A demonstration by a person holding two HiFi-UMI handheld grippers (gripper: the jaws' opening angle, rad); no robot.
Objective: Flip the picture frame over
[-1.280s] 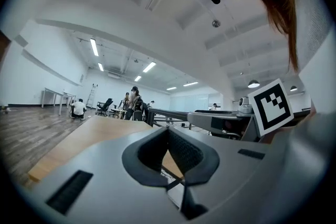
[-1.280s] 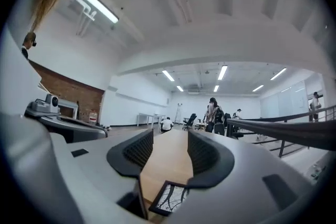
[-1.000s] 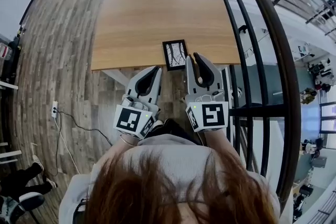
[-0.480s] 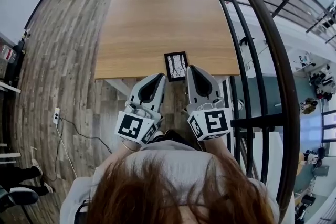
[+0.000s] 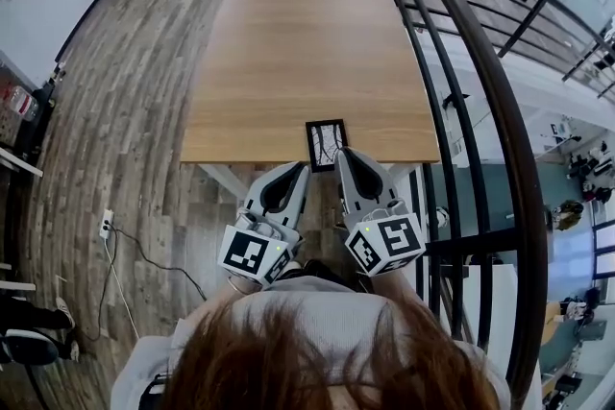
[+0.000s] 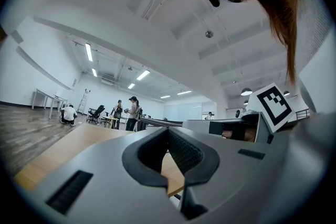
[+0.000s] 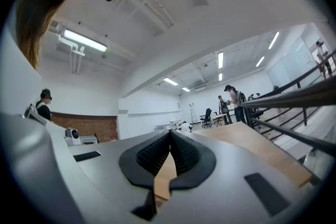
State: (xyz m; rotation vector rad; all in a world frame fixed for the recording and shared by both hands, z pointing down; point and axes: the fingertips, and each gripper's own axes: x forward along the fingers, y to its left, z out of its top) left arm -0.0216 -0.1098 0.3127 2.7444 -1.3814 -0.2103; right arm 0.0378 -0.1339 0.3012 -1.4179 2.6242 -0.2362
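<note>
While the picture frame (image 5: 326, 143) lies flat, picture side up, at the near edge of the tabletop (image 5: 307, 43), both grippers point at it. The left gripper (image 5: 300, 166) has its jaws together on nothing. The right gripper (image 5: 342, 153) is likewise closed and empty, close by the frame's near right corner; contact is unclear.

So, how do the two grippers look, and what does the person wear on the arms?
The left gripper and the right gripper are light grey shells, each tapering to two jaws lined with black ribbed pads. Each carries at its back a white cube with black square markers. No cables show. The sleeves are pale grey.
</note>
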